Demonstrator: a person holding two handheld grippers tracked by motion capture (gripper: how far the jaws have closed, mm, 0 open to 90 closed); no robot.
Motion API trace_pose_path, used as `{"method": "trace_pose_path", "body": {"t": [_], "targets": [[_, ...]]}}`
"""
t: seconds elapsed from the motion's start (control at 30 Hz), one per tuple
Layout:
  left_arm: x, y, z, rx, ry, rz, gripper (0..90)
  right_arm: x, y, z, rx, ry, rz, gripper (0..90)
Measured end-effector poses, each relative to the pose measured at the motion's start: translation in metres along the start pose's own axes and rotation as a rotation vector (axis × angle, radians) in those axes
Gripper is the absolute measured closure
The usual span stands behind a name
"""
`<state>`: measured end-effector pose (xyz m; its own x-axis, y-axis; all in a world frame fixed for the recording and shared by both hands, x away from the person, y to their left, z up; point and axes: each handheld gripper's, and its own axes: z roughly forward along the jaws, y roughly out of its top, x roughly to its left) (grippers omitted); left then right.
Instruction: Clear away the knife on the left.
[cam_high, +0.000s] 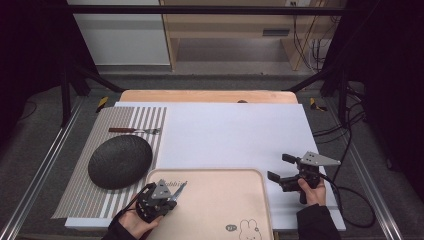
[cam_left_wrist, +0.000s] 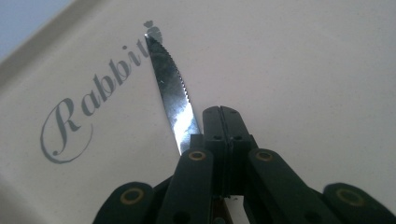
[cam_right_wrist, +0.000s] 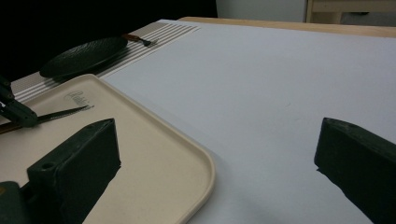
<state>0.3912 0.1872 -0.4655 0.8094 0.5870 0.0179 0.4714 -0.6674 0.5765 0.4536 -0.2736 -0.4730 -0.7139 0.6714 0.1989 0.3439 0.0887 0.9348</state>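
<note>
Gripping the knife (cam_left_wrist: 171, 88) near its handle end, left gripper (cam_high: 172, 194) has its jaws clamped together on it, blade hovering low over the beige tray (cam_high: 260, 176) by the "Rabbit" print (probably lifting it out toward the striped placemat (cam_high: 80, 187), where the fork (cam_high: 134, 130) and dark plate (cam_high: 120, 161) already sit). Right gripper (cam_high: 279, 167) idles wide apart over the white sheet (cam_high: 235, 130), holding nothing.

Even overhead light brightens the white table (cam_high: 235, 130) while the surroundings fall dark; the knife blade (cam_left_wrist: 173, 93) glints (close-up fingers blur softly).
</note>
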Motion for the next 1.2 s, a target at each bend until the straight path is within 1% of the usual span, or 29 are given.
{"method": "trace_pose_path", "body": {"t": [0.23, 0.43, 1.0, 1.2], "targets": [[0.002, -0.001, 0.001, 0.011, 0.019, 0.002, 90.0, 0.0, 0.0, 0.0, -0.001, -0.001, 0.0, 0.2], [0.008, -0.004, -0.002, 0.012, 0.03, -0.016, 90.0, 0.0, 0.0, 0.0, -0.001, -0.001, 0.0, 0.2], [0.022, -0.011, -0.01, 0.013, 0.063, -0.047, 90.0, 0.0, 0.0, 0.0, -0.001, -0.002, -0.001, 0.2], [0.025, -0.013, -0.011, 0.018, 0.064, -0.054, 90.0, 0.0, 0.0, 0.0, 0.0, -0.002, -0.001, 0.3]]}}
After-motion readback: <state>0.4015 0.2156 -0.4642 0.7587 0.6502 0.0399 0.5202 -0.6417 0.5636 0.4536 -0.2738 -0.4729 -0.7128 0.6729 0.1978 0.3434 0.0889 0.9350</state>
